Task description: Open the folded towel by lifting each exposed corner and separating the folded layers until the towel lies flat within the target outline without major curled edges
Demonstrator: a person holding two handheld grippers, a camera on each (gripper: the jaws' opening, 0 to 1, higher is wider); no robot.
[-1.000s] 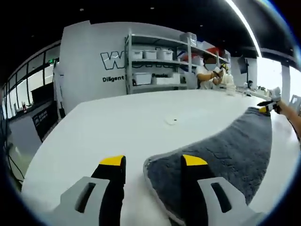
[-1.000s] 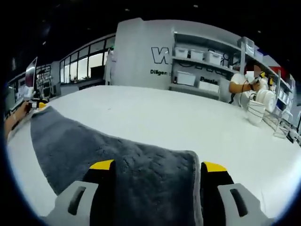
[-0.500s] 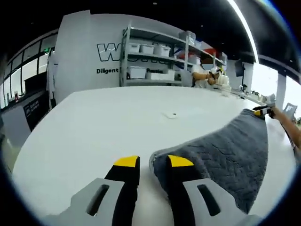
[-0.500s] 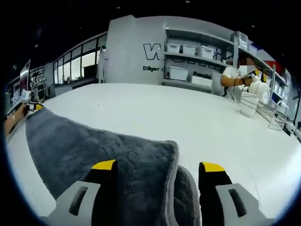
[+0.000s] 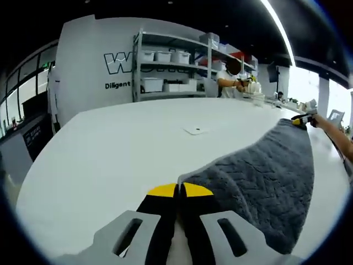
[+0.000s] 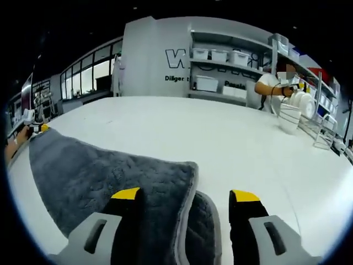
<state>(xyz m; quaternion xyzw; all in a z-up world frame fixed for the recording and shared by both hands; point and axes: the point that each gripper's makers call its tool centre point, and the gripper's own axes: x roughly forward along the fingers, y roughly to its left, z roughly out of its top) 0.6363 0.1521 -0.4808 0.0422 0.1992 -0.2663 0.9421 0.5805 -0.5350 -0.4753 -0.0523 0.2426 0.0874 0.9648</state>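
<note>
A grey towel [image 5: 265, 176] lies on the white table [image 5: 110, 154] and runs from my left gripper to the far right. My left gripper [image 5: 179, 190] has its yellow-tipped jaws pressed together on the towel's near corner. At the far corner the right gripper [image 5: 300, 118] shows, held by a person's arm [image 5: 337, 138]. In the right gripper view the towel [image 6: 94, 176] lies in two layers, the upper corner [image 6: 187, 168] over a lower one [image 6: 205, 221]. My right gripper [image 6: 186, 194] is open, with the towel's end lying between its jaws. The left gripper [image 6: 37, 128] shows at the far left.
A small white patch [image 5: 196, 130] lies mid-table. Stacked white bowls [image 6: 289, 118] and a wire rack [image 6: 325, 132] stand at the table's right side. A person [image 5: 231, 83] stands by shelves with bins [image 5: 165, 72] against the back wall.
My left jaws have come together on the towel's near corner. In the right gripper view the upper layer has drawn back to the left, baring a lower layer; those jaws stayed open.
</note>
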